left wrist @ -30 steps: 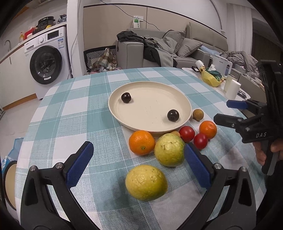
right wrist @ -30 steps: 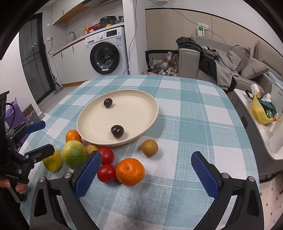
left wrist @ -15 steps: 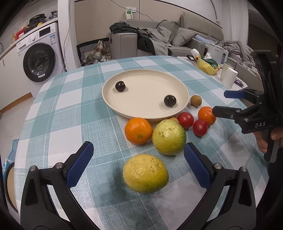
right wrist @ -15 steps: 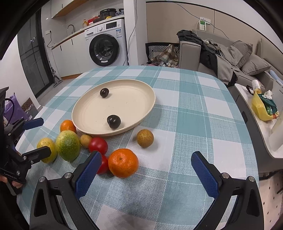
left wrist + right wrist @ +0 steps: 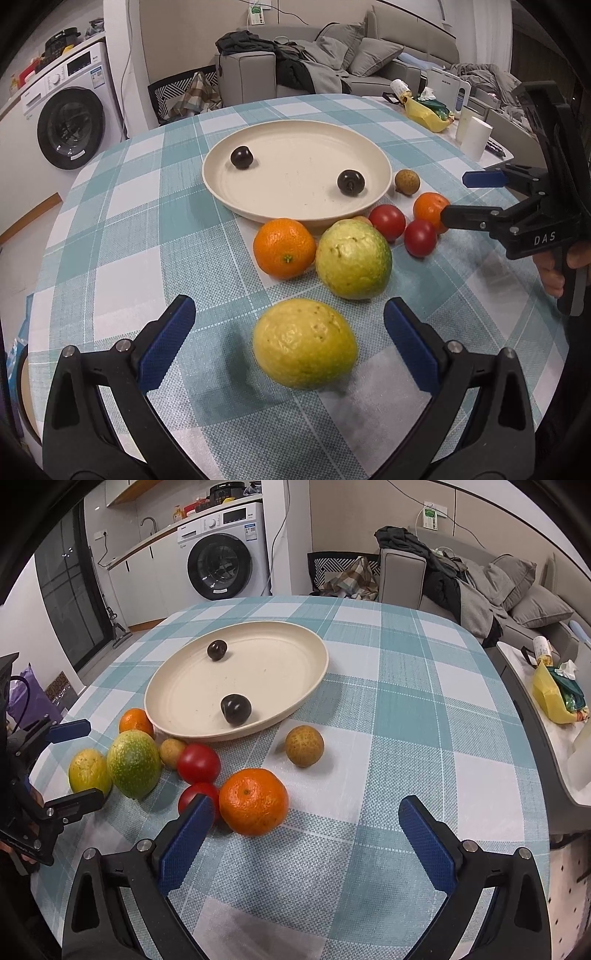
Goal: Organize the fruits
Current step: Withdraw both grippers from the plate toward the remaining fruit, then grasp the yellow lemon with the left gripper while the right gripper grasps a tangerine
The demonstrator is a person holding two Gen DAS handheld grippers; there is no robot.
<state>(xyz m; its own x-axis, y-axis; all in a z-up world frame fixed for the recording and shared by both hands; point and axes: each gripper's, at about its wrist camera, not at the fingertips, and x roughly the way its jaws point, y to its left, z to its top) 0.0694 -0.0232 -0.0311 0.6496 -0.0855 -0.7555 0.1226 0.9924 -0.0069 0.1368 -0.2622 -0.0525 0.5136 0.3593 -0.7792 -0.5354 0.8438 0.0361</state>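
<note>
Two dark, round plums point(image 5: 242, 157) point(image 5: 351, 182) lie well apart in the wide, shallow cream plate point(image 5: 295, 140) on the teal-and-white checked tablecloth point(image 5: 122, 229); nothing else is in it. All other fruit sits on the cloth along the plate's near rim: a bright orange mandarin point(image 5: 284, 248) just beside a large yellow-green guava-like fruit point(image 5: 353, 259), two red tomatoes point(image 5: 386, 222) point(image 5: 420, 237), a second orange mandarin point(image 5: 428, 208) and a small brown longan-like fruit point(image 5: 407, 181). A yellow, pitted, lemon-shaped fruit point(image 5: 304, 343) lies nearest the left gripper point(image 5: 288, 345), between its blue-padded fingers point(image 5: 166, 341), which are spread wide and touch nothing. The right gripper point(image 5: 306, 843) is likewise spread wide and empty, its left pad in front of one tomato point(image 5: 197, 795) and the second mandarin point(image 5: 253, 801) just inside it. Only the right wrist view shows clearly another small brown fruit point(image 5: 171, 752) tucked between the green fruit point(image 5: 133, 763) and a tomato point(image 5: 198, 763); in the left view it is almost hidden. Each view shows the other gripper from the side, jaws apart
</note>
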